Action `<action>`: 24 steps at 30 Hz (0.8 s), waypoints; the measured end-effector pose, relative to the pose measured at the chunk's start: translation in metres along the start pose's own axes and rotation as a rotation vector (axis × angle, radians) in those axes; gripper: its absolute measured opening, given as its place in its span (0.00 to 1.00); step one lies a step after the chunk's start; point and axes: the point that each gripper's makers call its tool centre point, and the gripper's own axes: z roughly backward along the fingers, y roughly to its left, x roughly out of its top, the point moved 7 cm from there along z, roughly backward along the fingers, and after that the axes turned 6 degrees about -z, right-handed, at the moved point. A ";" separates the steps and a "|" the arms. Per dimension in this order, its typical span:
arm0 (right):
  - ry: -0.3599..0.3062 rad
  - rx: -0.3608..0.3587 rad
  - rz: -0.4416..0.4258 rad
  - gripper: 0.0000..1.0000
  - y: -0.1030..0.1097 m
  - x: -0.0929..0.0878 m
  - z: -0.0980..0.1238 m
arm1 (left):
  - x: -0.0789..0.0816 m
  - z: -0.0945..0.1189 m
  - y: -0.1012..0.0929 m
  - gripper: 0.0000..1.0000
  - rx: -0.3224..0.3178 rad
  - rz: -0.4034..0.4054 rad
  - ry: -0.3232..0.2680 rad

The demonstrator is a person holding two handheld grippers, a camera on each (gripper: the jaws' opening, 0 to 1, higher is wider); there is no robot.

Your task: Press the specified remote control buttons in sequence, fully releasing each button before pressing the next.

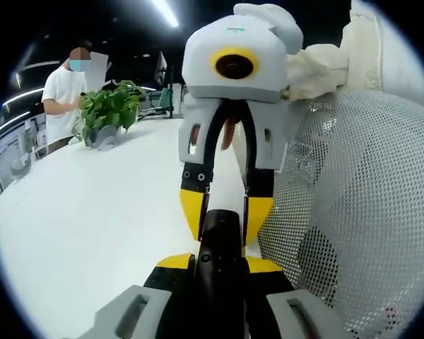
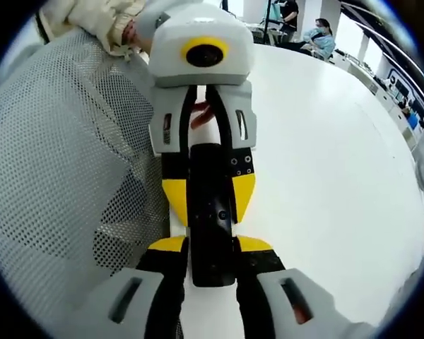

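Observation:
A black remote control (image 1: 219, 244) lies lengthwise between the two grippers, just above the white table (image 1: 92, 226). My left gripper (image 1: 219, 263) is shut on its near end with its yellow-tipped jaws. The right gripper (image 1: 226, 212) faces it and is shut on the far end. In the right gripper view the remote control (image 2: 210, 219) has several small buttons showing on its top. There my right gripper (image 2: 212, 245) grips the near end and the left gripper (image 2: 210, 198) grips the other end. A hand and a cream sleeve (image 2: 106, 18) hold the left gripper from behind.
A large white mesh cover (image 1: 360, 212) stands close beside the grippers, and its mesh (image 2: 63, 155) is on the left in the right gripper view. A potted plant (image 1: 109, 113) and a standing person (image 1: 63, 99) are at the table's far edge. Bare table (image 2: 325, 176) stretches right, with people (image 2: 318, 39) beyond.

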 end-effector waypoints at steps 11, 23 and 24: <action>-0.176 0.048 -0.013 0.25 -0.006 -0.007 0.002 | 0.000 0.000 0.000 0.27 0.002 0.008 -0.004; -0.164 0.036 -0.004 0.24 -0.006 -0.005 0.002 | 0.000 0.006 0.003 0.27 0.018 -0.040 0.070; -0.163 0.036 -0.001 0.24 -0.007 -0.005 0.001 | 0.000 0.008 0.003 0.27 0.016 -0.042 0.075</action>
